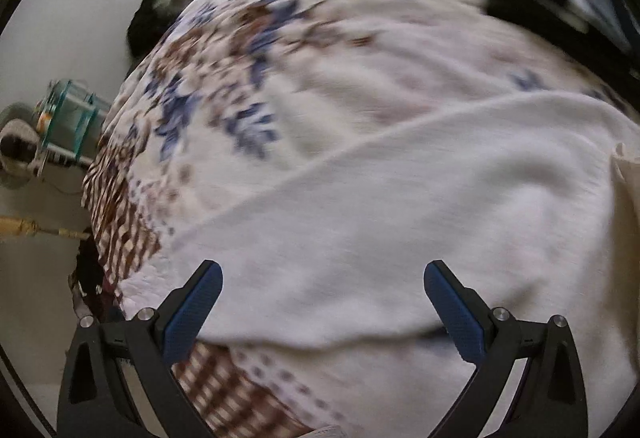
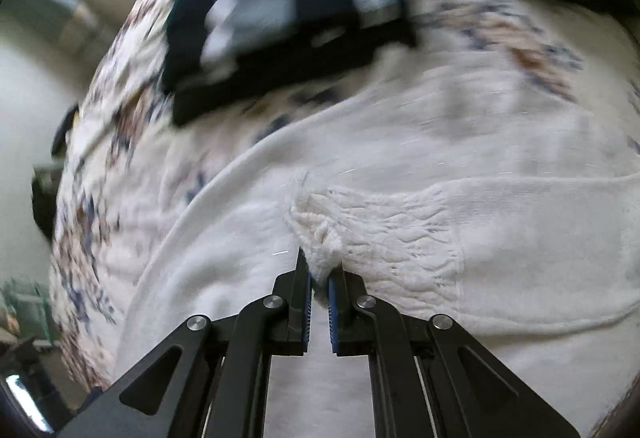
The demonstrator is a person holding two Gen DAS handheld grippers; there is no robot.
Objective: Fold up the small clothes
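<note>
- Right gripper (image 2: 319, 280): jaws drawn almost together, pinching a bunched, fuzzy fold of the white garment (image 2: 400, 238) between the blue pads (image 2: 307, 298). A nub of fabric stands up just past the fingertips. Judged as gripping the garment.
- Left gripper (image 1: 322, 274): jaws spread wide, nothing between them. It hangs over the near part of the same white garment (image 1: 400, 218); contact with the cloth cannot be confirmed.
- The white garment lies directly under and ahead of both grippers, spread on the patterned bedspread (image 1: 224, 86). In the left view its long straight edge runs on a diagonal from near left up to far right. In the right view a textured knit panel runs from the pinch point off to the right.
- Key relation: the right gripper already has the cloth; the left is the free one and sits over plain fabric near the garment's near edge. Judgement: the fold will turn on the left gripper closing on that near edge, or on the right carrying its pinched part across the diagonal.
- Farther back: a stack of dark folded clothes (image 2: 288, 22) rests on the bedspread, beyond the white garment and apart from it; it shows far right in the left view.
- Both views are motion-blurred; finer detail is unreadable.
</note>
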